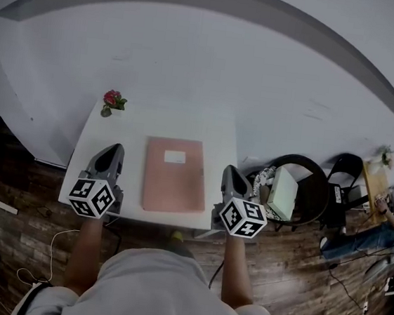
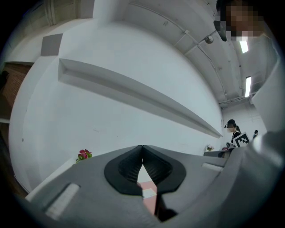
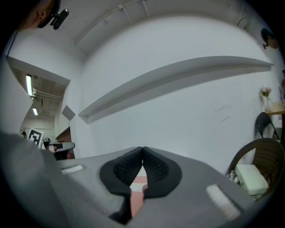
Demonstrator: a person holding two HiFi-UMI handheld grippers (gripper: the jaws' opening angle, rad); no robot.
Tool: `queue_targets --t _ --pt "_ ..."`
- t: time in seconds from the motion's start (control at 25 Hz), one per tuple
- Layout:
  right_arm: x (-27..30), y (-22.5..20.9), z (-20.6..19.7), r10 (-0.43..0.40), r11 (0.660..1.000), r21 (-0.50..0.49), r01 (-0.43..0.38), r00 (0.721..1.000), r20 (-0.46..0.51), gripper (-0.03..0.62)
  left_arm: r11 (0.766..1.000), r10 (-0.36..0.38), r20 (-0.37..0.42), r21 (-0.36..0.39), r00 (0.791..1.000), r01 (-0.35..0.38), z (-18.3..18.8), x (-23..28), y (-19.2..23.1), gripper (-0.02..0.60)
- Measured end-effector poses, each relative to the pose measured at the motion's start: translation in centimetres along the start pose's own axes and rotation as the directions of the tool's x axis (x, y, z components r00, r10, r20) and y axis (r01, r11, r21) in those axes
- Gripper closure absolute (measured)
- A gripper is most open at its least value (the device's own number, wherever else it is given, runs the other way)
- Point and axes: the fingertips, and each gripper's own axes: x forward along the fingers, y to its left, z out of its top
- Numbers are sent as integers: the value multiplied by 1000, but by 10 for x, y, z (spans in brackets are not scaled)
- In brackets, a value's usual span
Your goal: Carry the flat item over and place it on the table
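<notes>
A flat pink folder [image 1: 175,175] with a white label lies on the white table [image 1: 115,128], about in its middle. My left gripper [image 1: 115,149] hovers over the table's left part, beside the folder and apart from it, jaws shut with nothing between them. My right gripper [image 1: 230,171] is at the table's right edge, also shut and empty. In the left gripper view the tips [image 2: 142,147] meet, and a strip of the folder [image 2: 149,188] shows below them. The right gripper view shows the same: shut tips [image 3: 142,149] with the folder [image 3: 139,181] beneath.
A small pink flower [image 1: 113,100] stands at the table's far left corner, against the white wall. To the right a dark round chair [image 1: 317,192] holds a pale box [image 1: 283,191]; further chairs and a person are beyond it. The floor is dark wood.
</notes>
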Motion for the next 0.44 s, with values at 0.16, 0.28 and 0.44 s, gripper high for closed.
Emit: queue_targets --t 0.16,0.28,0.44 --pt "-1 0 0 0 1000 -3 0 1000 8 591 1000 2 9 15 1000 -2 2 -3 0 574" --pt "-1 1 1 -5 1000 -2 5 1000 9 591 1000 14 16 15 1000 -14 5 -5 5 574" --pt "1 2 3 -6 1000 0 6 1000 16 591 1000 23 29 14 999 -23 9 -7 11 574"
